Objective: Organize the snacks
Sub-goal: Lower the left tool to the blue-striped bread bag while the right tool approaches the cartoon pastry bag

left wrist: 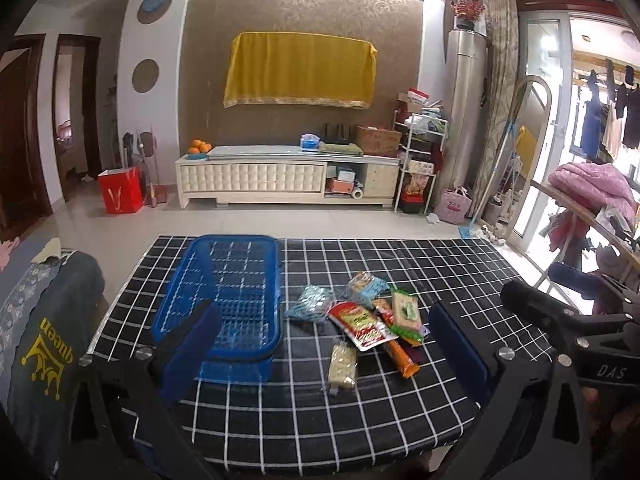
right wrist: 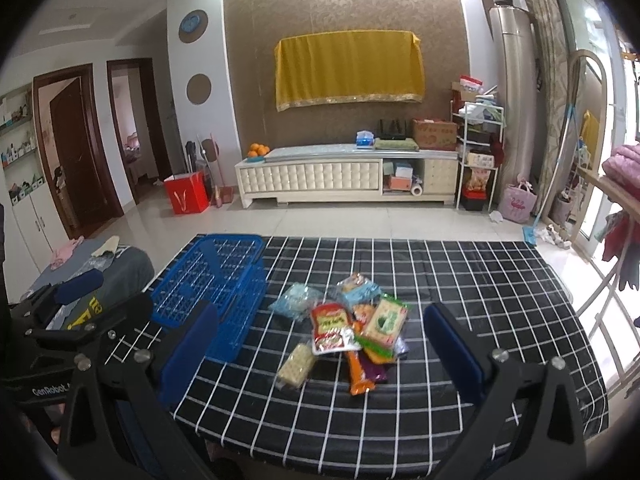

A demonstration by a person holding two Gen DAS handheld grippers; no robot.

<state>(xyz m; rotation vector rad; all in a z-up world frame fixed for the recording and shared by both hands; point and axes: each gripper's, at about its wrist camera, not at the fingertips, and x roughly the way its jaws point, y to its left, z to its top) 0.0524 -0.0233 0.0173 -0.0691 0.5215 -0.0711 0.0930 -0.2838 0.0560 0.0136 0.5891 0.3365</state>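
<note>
A pile of several snack packets (left wrist: pixel 372 316) (right wrist: pixel 352 328) lies mid-table: a red pouch (left wrist: pixel 358 324) (right wrist: pixel 330 326), a green cracker pack (left wrist: pixel 406 310) (right wrist: pixel 386 320), an orange stick pack (left wrist: pixel 402 356) (right wrist: pixel 358 372), a pale cracker pack (left wrist: pixel 342 364) (right wrist: pixel 296 366) and light blue packs (left wrist: pixel 310 302) (right wrist: pixel 294 298). An empty blue plastic basket (left wrist: pixel 224 300) (right wrist: pixel 212 280) stands to their left. My left gripper (left wrist: pixel 324 344) is open above the near edge, the snacks between its blue pads. My right gripper (right wrist: pixel 320 344) is open too, framing the pile.
The table (left wrist: pixel 440 264) (right wrist: pixel 460 272) wears a black cloth with a white grid. A grey garment with yellow print (left wrist: pixel 44 332) lies on a seat at the left. A drying rack with pink bedding (left wrist: pixel 592 188) stands at the right. The right gripper's body (left wrist: pixel 580 332) shows in the left wrist view.
</note>
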